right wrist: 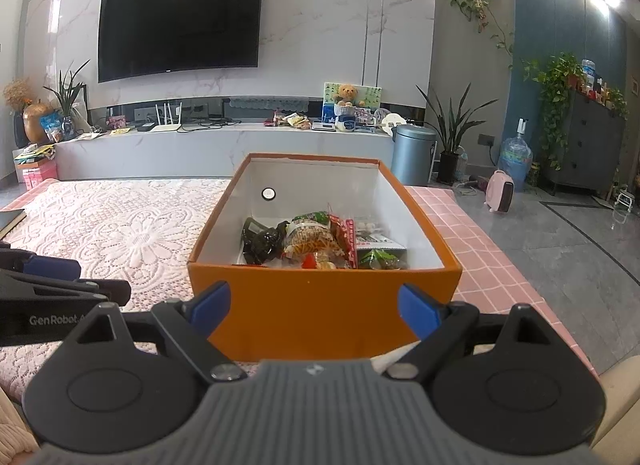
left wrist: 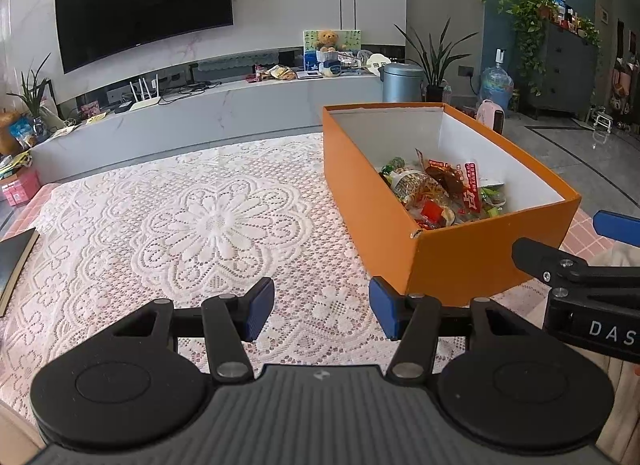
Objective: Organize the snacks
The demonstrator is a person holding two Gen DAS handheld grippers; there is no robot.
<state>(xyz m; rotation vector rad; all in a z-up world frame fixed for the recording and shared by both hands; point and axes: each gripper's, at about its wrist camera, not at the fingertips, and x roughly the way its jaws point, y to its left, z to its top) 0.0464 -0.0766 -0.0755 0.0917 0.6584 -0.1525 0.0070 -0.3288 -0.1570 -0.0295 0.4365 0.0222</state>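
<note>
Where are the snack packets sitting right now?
The snack packets lie piled in the near end of the open orange box, which stands on the lace-covered table, straight ahead in the right wrist view and at right in the left wrist view.

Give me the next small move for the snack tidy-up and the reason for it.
Probably none beyond drawing both back: the snack packets all lie inside the orange box, and no packet shows on the lace tablecloth. The left gripper and right gripper are open and empty, short of the box.
</note>
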